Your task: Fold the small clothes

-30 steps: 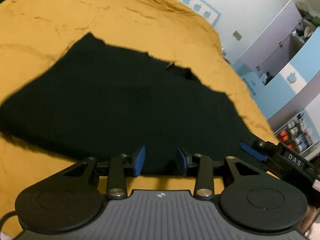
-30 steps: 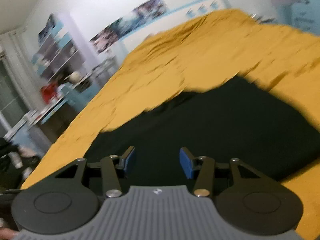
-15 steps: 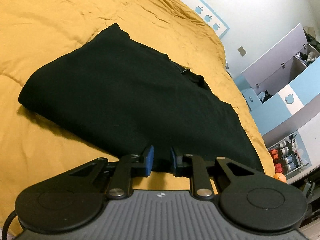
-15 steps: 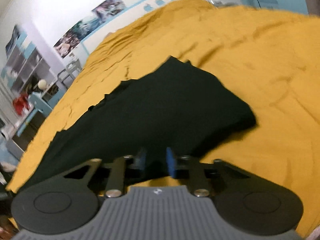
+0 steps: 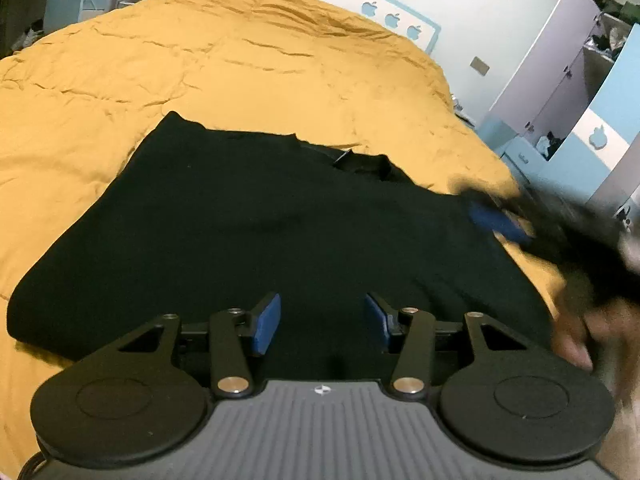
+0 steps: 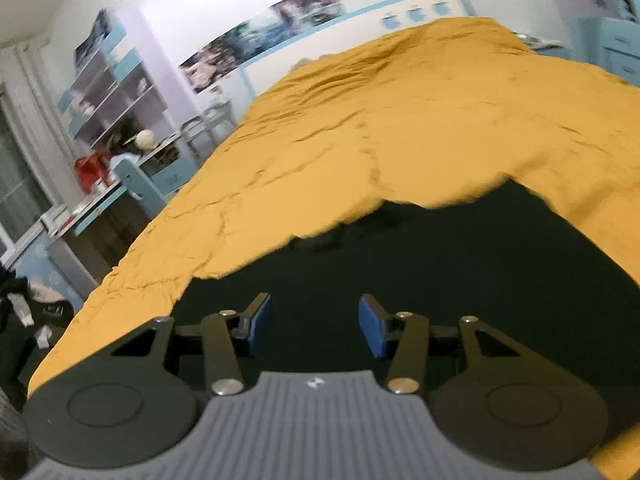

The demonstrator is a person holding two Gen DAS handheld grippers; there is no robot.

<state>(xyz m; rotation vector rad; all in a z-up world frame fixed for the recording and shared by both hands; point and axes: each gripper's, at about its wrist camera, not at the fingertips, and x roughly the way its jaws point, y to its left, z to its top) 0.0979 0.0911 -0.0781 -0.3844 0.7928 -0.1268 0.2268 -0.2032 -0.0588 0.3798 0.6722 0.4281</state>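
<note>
Lying on yellow bedspread, black garment, both grippers' fingers just released, right gripper blurred in left view only.

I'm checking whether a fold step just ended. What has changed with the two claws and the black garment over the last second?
Both claws had closed on the near edge of the black garment half a second ago. The left claw and right claw have just been opening and now stand open over it, nothing pinched. The garment remains on the yellow bedspread.

No readable text or numbers. Only signs: blue apple-shaped decals on white wall band, one white apple on blue cabinet door, 2 o'clock.
</note>
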